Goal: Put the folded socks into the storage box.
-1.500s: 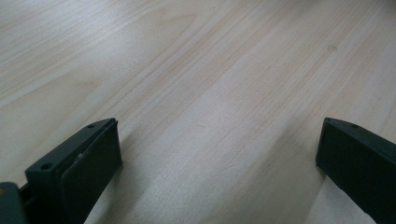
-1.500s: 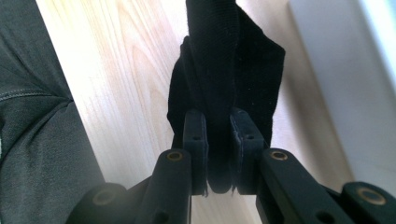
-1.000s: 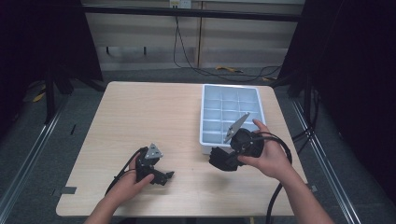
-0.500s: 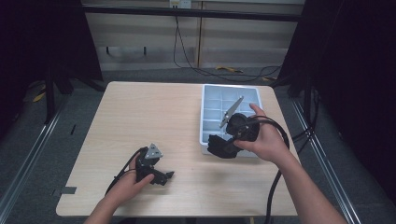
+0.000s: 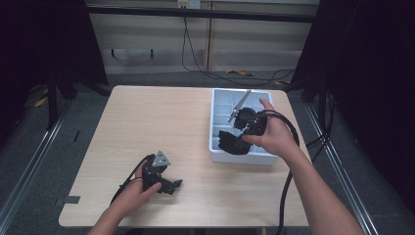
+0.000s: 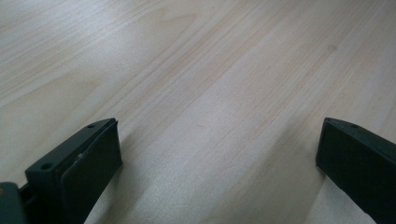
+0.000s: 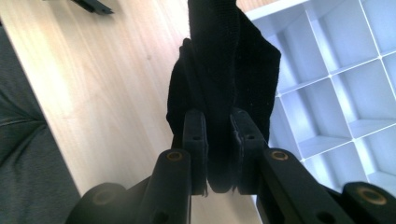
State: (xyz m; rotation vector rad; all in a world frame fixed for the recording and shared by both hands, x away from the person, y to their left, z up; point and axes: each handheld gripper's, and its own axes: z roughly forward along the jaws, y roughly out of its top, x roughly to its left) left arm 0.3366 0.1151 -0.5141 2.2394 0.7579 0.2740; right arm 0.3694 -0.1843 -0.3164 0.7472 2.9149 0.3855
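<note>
My right gripper [image 5: 234,143] is clamped on a black folded cloth [image 7: 223,70], likely a sock, and has travelled from the table edge to above the near-left cells of the white compartment tray [image 5: 220,98]; placement looks imminent. My left gripper [image 5: 169,185] rests unmoved on the wooden table [image 5: 147,117], jaws spread wide and empty.

The pale wooden table [image 5: 161,122] carries a white compartment tray [image 5: 218,147] (near its right edge).
</note>
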